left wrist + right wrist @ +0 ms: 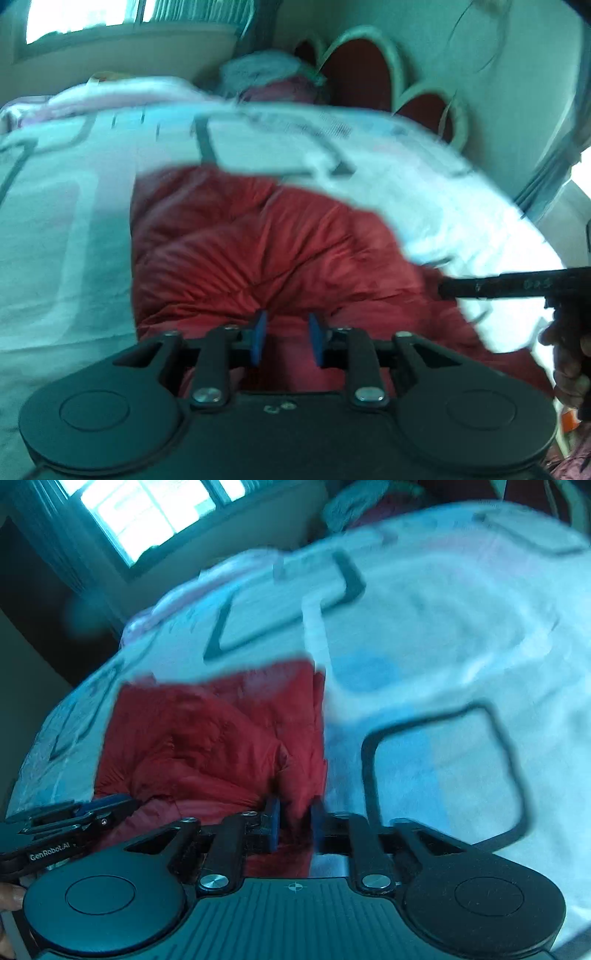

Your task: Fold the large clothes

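Note:
A puffy red quilted jacket (258,251) lies on a bed with a pale patterned cover (66,221). My left gripper (286,338) is low over the jacket's near edge, its blue pads apart with red fabric between them. In the right wrist view the jacket (207,746) lies left of centre. My right gripper (294,823) stands at the jacket's right edge with a fold of red fabric between its blue pads. The right gripper shows in the left view (443,288) at the right, and the left gripper shows in the right view (110,806) at the lower left.
A scalloped headboard with dark red panels (362,70) stands behind the bed. A pile of bedding (273,77) lies at the head. A window (147,513) is on the far wall. The bed cover (443,664) spreads to the right of the jacket.

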`<state>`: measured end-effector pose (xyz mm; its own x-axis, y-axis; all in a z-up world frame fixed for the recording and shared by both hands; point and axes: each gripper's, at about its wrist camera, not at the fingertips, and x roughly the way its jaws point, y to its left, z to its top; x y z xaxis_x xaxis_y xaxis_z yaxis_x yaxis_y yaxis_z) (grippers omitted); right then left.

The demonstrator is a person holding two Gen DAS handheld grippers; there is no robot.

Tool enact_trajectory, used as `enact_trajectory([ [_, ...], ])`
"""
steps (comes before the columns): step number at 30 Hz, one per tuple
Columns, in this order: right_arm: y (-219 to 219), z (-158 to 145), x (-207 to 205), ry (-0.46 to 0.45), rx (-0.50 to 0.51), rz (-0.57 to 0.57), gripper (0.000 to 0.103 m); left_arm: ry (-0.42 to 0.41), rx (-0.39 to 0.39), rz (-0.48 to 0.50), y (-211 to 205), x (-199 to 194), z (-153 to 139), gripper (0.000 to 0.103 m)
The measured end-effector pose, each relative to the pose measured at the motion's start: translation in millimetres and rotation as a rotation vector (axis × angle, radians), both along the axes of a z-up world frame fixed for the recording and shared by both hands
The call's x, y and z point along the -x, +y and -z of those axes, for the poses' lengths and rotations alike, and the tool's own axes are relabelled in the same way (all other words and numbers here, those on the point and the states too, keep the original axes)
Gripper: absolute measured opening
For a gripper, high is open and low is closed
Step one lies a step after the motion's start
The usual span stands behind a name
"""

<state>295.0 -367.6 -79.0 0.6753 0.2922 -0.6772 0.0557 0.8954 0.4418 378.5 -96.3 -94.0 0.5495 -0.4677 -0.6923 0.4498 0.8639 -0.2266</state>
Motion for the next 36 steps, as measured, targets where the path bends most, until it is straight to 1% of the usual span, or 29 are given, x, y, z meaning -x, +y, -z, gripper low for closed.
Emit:
enact_trajectory([
  [1,0.6,-16.5,11.0,-0.057,0.0,-0.024,0.056,-0.021,0.007,0.005,5.8,9.7,-8.7,0.026],
  [3,6.9,-40.1,26.6,-0.095,0.016,-0.077,0.056,-0.025,0.04,0.022,18.1,29.4,-20.0,0.026],
  [4,12.6,-48.3,34.7,-0.113,0.024,-0.11,0.052,-0.015,0.057,0.032,22.2,38.8,-22.3,0.023],
  [6,30.9,-57.5,48.7,-0.115,0.061,-0.199,0.041,-0.009,0.05,0.058,22.7,56.7,-25.2,0.023],
  [9,60.2,-53.2,68.8,-0.098,0.118,-0.308,0.039,-0.006,0.01,0.079,16.4,78.3,-25.9,0.023],
  [10,69.8,-47.1,74.8,-0.082,0.152,-0.335,0.039,-0.001,-0.001,0.076,15.0,84.4,-24.0,0.022],
  [12,80.3,-31.8,86.4,-0.062,0.218,-0.357,0.039,0.021,-0.008,0.07,16.8,93.9,-18.1,0.022],
  [15,86.4,-6.2,89.9,-0.017,0.28,-0.336,0.039,0.038,-0.057,0.077,18.0,100.4,-0.9,0.022],
  [16,87.7,1.3,90.0,-0.01,0.296,-0.334,0.039,0.045,-0.064,0.073,18.5,100.4,6.2,0.022],
  [17,89.1,10.5,89.7,-0.002,0.304,-0.333,0.039,0.061,-0.047,0.062,21.0,98.9,13.1,0.022],
  [18,90.2,20.7,90.3,0.011,0.302,-0.328,0.039,0.075,-0.028,0.053,23.3,96.9,18.8,0.022],
  [19,88.0,30.7,87.3,0.026,0.283,-0.318,0.039,0.078,-0.028,0.05,24.1,96.6,22.8,0.022],
  [20,84.9,39.6,86.0,0.037,0.251,-0.301,0.039,0.074,-0.041,0.054,22.6,96.3,26.0,0.022],
  [22,80.8,47.1,86.1,0.036,0.229,-0.289,0.038,0.058,-0.073,0.062,18.0,96.5,29.5,0.021],
  [24,80.4,40.8,84.2,0.056,0.226,-0.295,0.039,0.072,-0.078,0.07,19.0,93.4,23.3,0.02],
  [25,77.7,32.4,82.7,0.063,0.21,-0.292,0.039,0.076,-0.066,0.073,21.8,91.1,15.3,0.021],
  [26,70.8,21.2,84.0,0.034,0.186,-0.271,0.039,0.064,-0.043,0.062,25.1,90.6,7.1,0.023],
  [27,64.8,7.1,85.6,-0.01,0.167,-0.249,0.039,0.031,-0.026,0.038,28.7,88.6,-2.7,0.038],
  [28,57.9,-4.5,83.6,-0.047,0.156,-0.227,0.039,-0.008,-0.015,0.024,32.1,84.5,-12.6,0.045],
  [30,51.7,-21.9,70.8,-0.1,0.16,-0.201,0.039,-0.066,-0.021,0.007,32.1,67.0,-27.0,0.045],
  [32,53.1,-34.2,47.5,-0.138,0.18,-0.191,0.039,-0.094,-0.034,-0.007,25.4,42.7,-33.3,0.045],
  [33,56.6,-37.7,32.7,-0.151,0.198,-0.19,0.04,-0.103,-0.051,-0.019,20.5,29.7,-33.7,0.045],
  [34,60.3,-39.2,18.3,-0.155,0.222,-0.187,0.062,-0.101,-0.071,-0.031,14.8,16.2,-32.8,0.045],
  [35,66.1,-39.5,3.4,-0.172,0.252,-0.177,0.077,-0.098,-0.079,-0.04,9.9,3.4,-31.6,0.045],
  [36,68.4,-38.6,-7.5,-0.193,0.263,-0.178,0.086,-0.098,-0.078,-0.05,6.4,-8.1,-30.4,0.045],
])
